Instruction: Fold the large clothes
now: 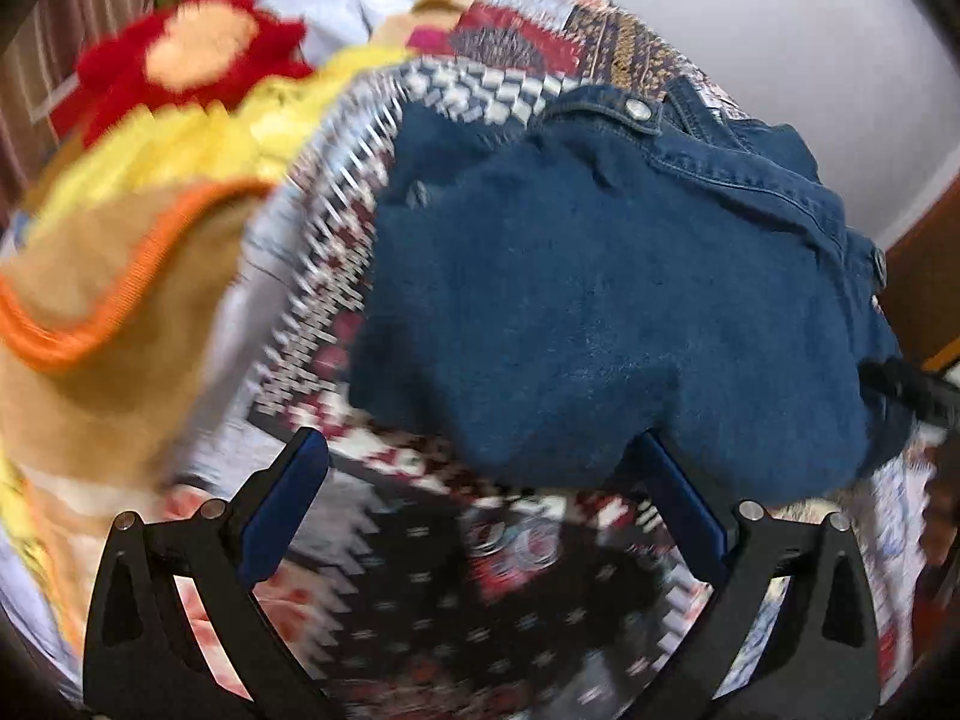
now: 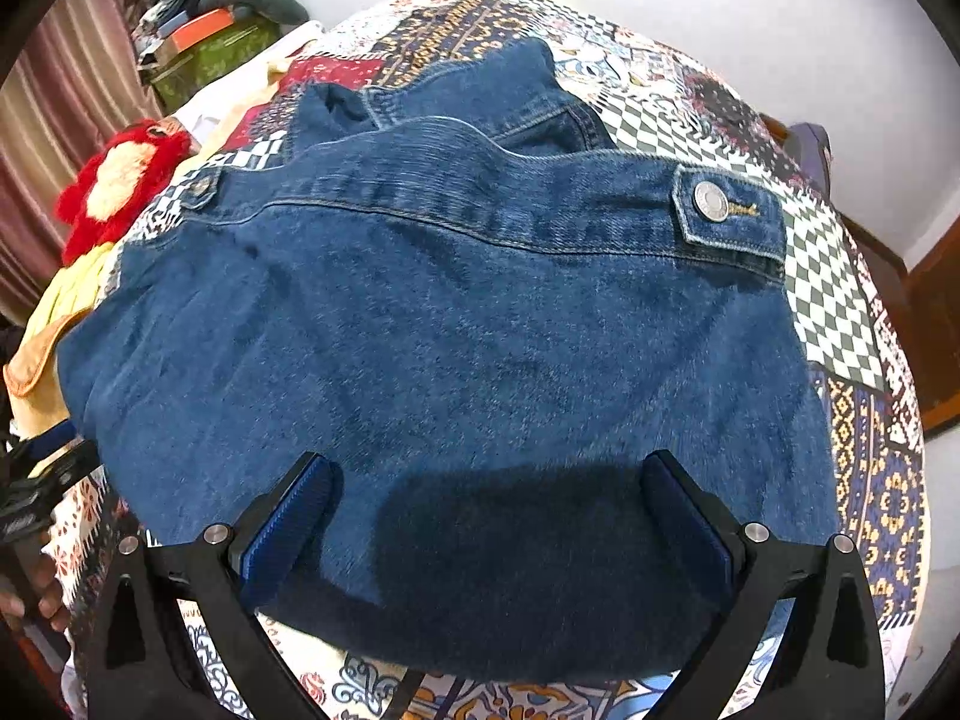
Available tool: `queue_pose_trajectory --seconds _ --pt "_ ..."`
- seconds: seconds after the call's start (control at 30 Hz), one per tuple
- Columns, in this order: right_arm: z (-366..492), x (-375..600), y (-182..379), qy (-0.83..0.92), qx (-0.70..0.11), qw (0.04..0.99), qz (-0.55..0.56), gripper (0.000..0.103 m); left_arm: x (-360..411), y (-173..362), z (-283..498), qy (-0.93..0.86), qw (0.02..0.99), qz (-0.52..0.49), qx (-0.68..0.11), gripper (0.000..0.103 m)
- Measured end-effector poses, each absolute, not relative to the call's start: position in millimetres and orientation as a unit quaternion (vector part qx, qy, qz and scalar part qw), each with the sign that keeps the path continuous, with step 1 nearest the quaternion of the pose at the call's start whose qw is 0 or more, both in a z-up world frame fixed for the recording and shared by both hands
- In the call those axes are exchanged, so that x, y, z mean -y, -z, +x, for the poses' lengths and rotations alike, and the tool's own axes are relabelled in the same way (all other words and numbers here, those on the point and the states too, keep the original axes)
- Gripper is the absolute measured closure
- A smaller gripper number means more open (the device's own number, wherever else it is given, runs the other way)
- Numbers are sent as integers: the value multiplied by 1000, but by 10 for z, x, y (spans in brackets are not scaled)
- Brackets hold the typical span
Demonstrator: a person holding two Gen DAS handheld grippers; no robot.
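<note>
A folded blue denim jacket point(image 2: 456, 348) lies on a patchwork bedspread point(image 2: 840, 312). Its hem band with a metal button point(image 2: 711, 201) faces away from me. My right gripper point(image 2: 489, 468) is open, its blue-padded fingers spread just above the jacket's near edge, holding nothing. In the left wrist view the jacket point(image 1: 600, 300) lies ahead and to the right. My left gripper point(image 1: 480, 444) is open and empty at the jacket's near corner, over the bedspread point(image 1: 336, 276). This view is motion-blurred.
A yellow, tan and orange garment point(image 1: 120, 276) and a red fuzzy cushion point(image 1: 192, 54) lie left of the jacket. A green box point(image 2: 210, 54) with piled items stands by a striped curtain point(image 2: 60, 120). A white wall point(image 2: 720, 0) is behind. A wooden frame point(image 2: 936, 312) borders the right.
</note>
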State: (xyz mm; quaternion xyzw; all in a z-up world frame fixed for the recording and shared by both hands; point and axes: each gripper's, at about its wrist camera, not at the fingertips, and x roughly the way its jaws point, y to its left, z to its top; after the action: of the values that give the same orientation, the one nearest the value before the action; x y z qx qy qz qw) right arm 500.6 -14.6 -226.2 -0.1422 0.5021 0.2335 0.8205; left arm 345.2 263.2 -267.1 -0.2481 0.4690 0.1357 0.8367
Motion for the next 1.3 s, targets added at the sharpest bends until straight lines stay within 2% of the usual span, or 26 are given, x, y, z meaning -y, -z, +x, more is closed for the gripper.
queue_pose_trajectory --seconds 0.3,0.53,0.67,0.83,0.93,1.03,1.07,1.1,1.13,1.17,1.23,1.3 --pt "4820 50 2140 -229 -435 841 -227 0 -2937 2913 3659 -145 788 -424 -422 0" --pt "4765 -54 2129 -231 -404 848 -254 0 -2901 2936 3803 -170 785 -415 -428 2" --pt "4745 -109 2118 -236 -399 848 -256 0 -2938 2963 3696 -150 767 -455 -427 7" --pt "4711 -120 2084 -241 -393 850 -254 0 -2869 3058 3597 -97 743 -499 -435 9" --pt "4699 -127 2086 -239 -396 849 -253 0 -2868 2970 3708 -117 768 -460 -430 27" --pt "4659 -119 2078 -242 -396 848 -254 0 -2893 2953 3849 -137 773 -452 -423 30" --pt "4647 -117 2073 -242 -394 849 -258 0 -2903 2951 3882 -142 776 -451 -418 35" --pt "4637 -116 2067 -239 -390 849 -264 0 -2909 2906 3898 -160 784 -437 -411 42" --pt "4630 -115 2061 -237 -388 849 -267 0 -2923 2875 3950 -176 788 -425 -408 60" --pt "4627 -113 2049 -235 -386 850 -270 0 -2931 2780 3940 -190 800 -406 -400 67" --pt "4631 -107 2008 -236 -385 851 -269 0 -2941 2619 3899 -193 819 -380 -384 73" --pt "4646 -110 1961 -244 -385 851 -261 0 -2924 2392 3874 -193 844 -339 -369 74"
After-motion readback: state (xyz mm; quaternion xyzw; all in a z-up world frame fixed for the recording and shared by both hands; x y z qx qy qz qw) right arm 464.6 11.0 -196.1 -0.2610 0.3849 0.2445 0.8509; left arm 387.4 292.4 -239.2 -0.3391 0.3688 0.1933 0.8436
